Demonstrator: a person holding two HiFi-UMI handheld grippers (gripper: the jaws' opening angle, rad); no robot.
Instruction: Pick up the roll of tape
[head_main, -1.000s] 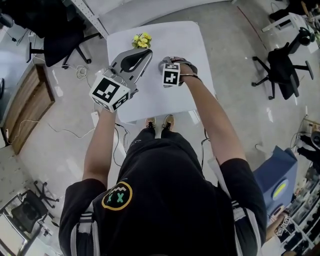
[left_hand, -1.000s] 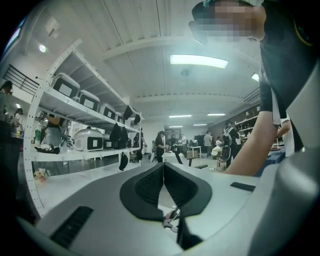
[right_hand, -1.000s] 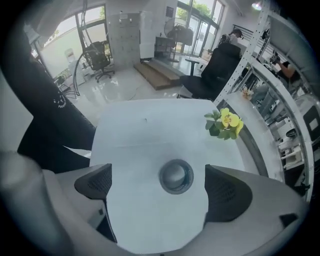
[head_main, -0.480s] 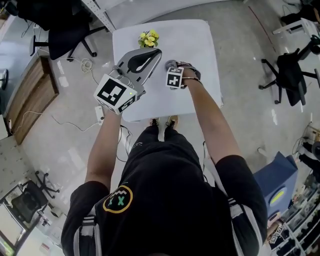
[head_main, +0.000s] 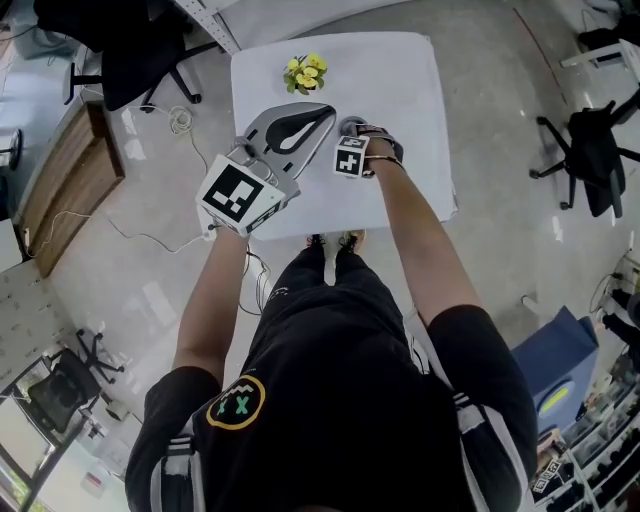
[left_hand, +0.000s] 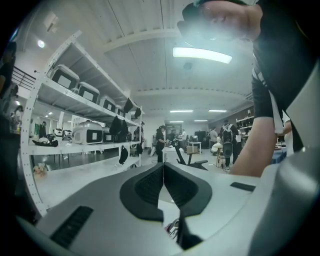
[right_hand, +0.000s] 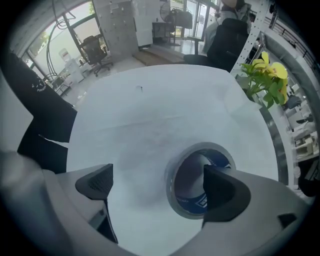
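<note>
Right gripper (right_hand: 157, 185) is spread wide open above the roll of tape (right_hand: 171, 190), which lies flat on the white table (right_hand: 150, 110) near the yellow flowers (right_hand: 265, 75) (one jaw's over its hole). Left gripper (left_hand: 163, 175) is pinched closed on nothing.

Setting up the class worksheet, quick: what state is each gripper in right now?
Left gripper: jaws closed, holding nothing.
Right gripper: jaws open at the roll of tape, not gripping it.

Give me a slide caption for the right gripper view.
Open right gripper poised over the roll of tape lying flat on the white table, yellow flowers behind.
</note>
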